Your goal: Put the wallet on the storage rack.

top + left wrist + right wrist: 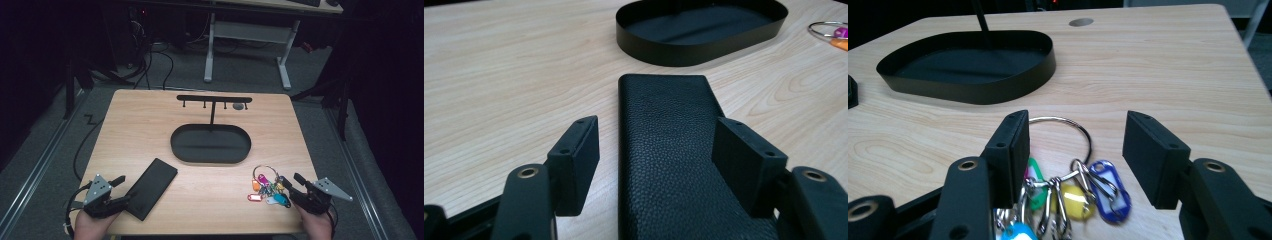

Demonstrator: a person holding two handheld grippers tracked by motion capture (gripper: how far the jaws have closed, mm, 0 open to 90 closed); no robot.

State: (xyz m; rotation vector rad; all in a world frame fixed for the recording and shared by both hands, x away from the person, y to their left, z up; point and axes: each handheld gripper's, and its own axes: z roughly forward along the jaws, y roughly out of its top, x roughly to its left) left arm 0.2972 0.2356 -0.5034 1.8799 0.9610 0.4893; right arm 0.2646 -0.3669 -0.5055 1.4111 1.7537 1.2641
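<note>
A black grained leather wallet (151, 187) lies flat at the table's front left. My left gripper (121, 191) is at its near end, jaws open. In the left gripper view the wallet (664, 115) runs between the pads of my left gripper (656, 132); the left pad stands clear of its edge. A bunch of keys with coloured tags (267, 187) on a big ring lies at the front right. My right gripper (295, 187) is just right of it. In the right gripper view the keys (1083, 185) lie between and below the open jaws of my right gripper (1075, 125).
A black oval tray (210, 159) sits mid-table, with a thin post rising from it to a hook bar (214, 98). The tray's wall (664, 52) (968, 90) lies ahead of both grippers. A round grommet (238, 106) marks the far tabletop. A person's hands hold both grippers at the front edge.
</note>
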